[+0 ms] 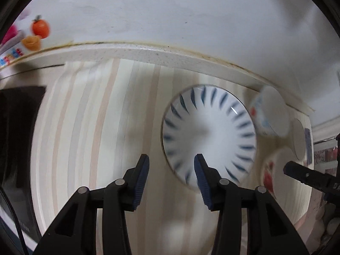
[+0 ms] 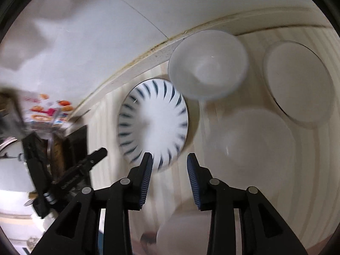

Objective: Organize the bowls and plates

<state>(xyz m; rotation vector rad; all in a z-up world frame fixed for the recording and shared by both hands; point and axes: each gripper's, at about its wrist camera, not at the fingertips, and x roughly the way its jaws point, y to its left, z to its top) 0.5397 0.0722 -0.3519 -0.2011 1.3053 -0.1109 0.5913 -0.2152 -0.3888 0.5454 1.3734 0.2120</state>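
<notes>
A white plate with blue radial strokes (image 1: 209, 136) lies on the pale striped wooden counter (image 1: 95, 127); it also shows in the right wrist view (image 2: 153, 123). My left gripper (image 1: 171, 162) is open and empty, hovering over the plate's near left edge. My right gripper (image 2: 170, 161) is open and empty above the plate's near right edge. A white bowl (image 2: 208, 65) stands behind the plate, a plain white plate (image 2: 297, 82) at the far right, and a blurred pale dish (image 2: 257, 138) in front of it. In the left wrist view, a bowl with red and blue print (image 1: 267, 112) stands right of the striped plate.
A white wall (image 1: 170, 10) rises behind the counter's stained back edge. A printed box with fruit pictures (image 1: 27, 36) sits at far left, a dark appliance (image 1: 17, 127) beside it. A red-patterned dish (image 1: 274, 170) lies at the right, next to the other gripper's finger (image 1: 303, 173).
</notes>
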